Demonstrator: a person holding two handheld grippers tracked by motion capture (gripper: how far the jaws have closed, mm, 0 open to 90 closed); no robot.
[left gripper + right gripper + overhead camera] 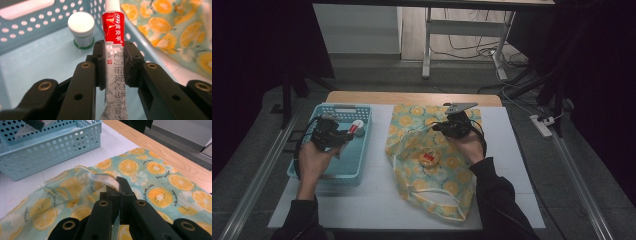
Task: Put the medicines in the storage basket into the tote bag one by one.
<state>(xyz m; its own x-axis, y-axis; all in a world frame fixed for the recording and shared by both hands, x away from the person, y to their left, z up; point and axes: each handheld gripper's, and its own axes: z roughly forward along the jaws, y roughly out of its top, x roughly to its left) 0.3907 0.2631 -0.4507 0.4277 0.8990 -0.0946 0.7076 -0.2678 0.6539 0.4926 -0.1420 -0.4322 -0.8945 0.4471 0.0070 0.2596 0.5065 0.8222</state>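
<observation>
My left gripper (113,53) is shut on a soft tube (112,30) with a red top and silver body, held over the light blue basket (30,62). In the high view the left gripper (341,135) hangs above the basket (327,172), and the tube's red end (357,127) points right. A white-capped jar (81,28) stands on the basket floor. My right gripper (116,186) is shut on the pale hem (103,178) of the orange-print cloth bag (150,170). From above, the right gripper (451,126) holds up the bag (437,185) near its far edge.
A small round orange item (430,159) lies at the bag's middle; I cannot tell whether it is on or inside the fabric. A white mat (377,200) covers the wooden table (412,97). Beyond the table stand a desk frame (427,45) and floor cables (472,50).
</observation>
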